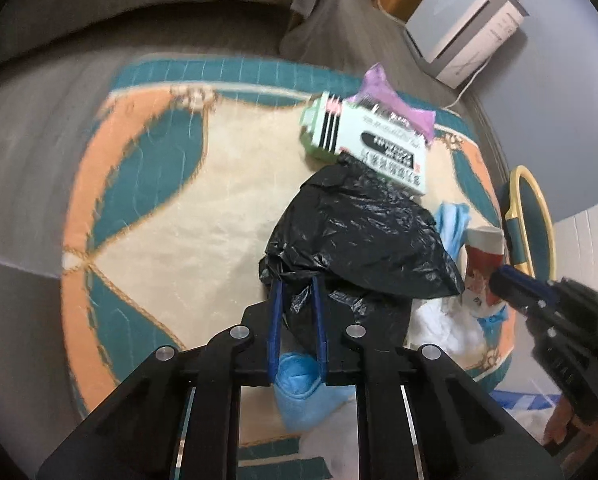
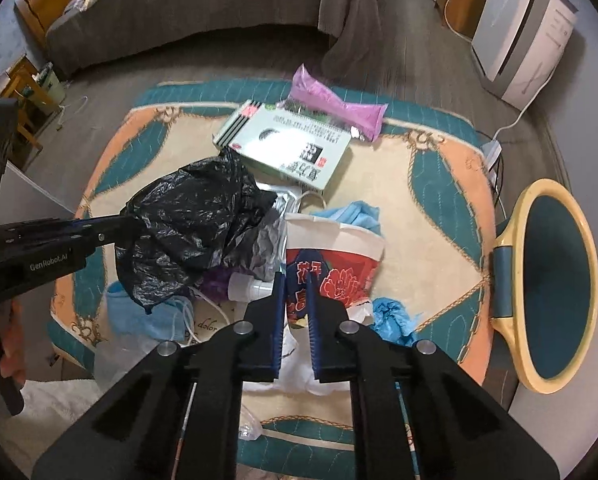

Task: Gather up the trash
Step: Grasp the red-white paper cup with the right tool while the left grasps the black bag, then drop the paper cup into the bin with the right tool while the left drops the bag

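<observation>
A black trash bag (image 1: 359,236) hangs over a round table with a patterned cloth (image 1: 187,208). My left gripper (image 1: 297,284) is shut on the bag's edge and holds it up; it shows from the side in the right wrist view (image 2: 129,222), with the bag (image 2: 191,232). My right gripper (image 2: 297,280) is shut on the wall of a red and white paper cup (image 2: 331,260), which lies tilted on the table. The cup also shows in the left wrist view (image 1: 483,264). Around it lie blue masks (image 2: 355,212), a blue glove (image 2: 395,316) and white tissue (image 2: 299,364).
A white and green box (image 2: 291,144) and a purple wrapper (image 2: 335,104) lie at the table's far side. A yellow-rimmed chair back (image 2: 555,304) stands at the right edge. A grey sofa (image 2: 203,16) and a white appliance (image 2: 527,36) stand beyond.
</observation>
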A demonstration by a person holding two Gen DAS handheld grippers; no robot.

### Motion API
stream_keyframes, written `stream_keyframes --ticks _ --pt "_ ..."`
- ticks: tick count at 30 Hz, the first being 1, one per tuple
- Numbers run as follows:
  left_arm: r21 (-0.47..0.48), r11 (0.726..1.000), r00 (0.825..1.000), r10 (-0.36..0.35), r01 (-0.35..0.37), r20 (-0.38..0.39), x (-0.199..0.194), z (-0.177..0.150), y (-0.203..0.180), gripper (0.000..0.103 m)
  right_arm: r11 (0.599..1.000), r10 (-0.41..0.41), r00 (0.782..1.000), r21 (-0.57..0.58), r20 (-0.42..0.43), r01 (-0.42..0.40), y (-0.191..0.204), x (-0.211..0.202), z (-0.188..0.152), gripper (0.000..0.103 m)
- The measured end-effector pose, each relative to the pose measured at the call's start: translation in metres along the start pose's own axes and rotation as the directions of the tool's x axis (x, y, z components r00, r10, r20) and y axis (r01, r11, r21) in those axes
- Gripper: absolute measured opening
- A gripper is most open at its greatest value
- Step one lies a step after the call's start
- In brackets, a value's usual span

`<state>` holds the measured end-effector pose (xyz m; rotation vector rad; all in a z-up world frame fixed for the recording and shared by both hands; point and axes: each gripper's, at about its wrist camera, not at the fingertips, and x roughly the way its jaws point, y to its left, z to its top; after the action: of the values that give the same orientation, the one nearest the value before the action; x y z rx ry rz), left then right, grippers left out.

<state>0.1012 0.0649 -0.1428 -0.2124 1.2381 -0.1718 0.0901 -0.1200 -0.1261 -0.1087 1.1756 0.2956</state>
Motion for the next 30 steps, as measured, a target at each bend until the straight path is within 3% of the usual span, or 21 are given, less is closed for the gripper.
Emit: stream_keyframes --ticks 6,13,21,26,30 --pt "0.107 0.99 0.987 0.08 -0.095 0.141 -0.043 0.001 -0.019 0.008 0.997 0.055 0.995 0.046 0.082 -0.059 -0.016 -0.032 0.006 0.008" --pt "0.168 0.969 0.943 0.122 -0.181 0.311 -0.095 0.004 -0.038 0.002 0.97 0.141 0.97 0.169 0.197 -0.176 -0.057 -0.069 0.013 0.008" --pt "0.133 0.976 0.936 0.118 -0.17 0.332 -0.105 0.006 -0.035 0.001 0.948 0.144 0.966 0.251 0.215 -0.197 -0.092 -0.079 0.01 0.008" --pt "0.17 0.963 0.912 0.127 -0.207 0.39 -0.122 0.008 -0.051 0.001 0.946 0.146 0.96 0.251 0.237 -0.206 -0.103 -0.092 0.009 0.008" --pt "0.191 0.962 0.902 0.101 -0.196 0.42 -0.138 0.01 -0.067 0.001 0.939 0.146 0.953 0.266 0.264 -0.218 -0.115 -0.097 0.009 0.008"
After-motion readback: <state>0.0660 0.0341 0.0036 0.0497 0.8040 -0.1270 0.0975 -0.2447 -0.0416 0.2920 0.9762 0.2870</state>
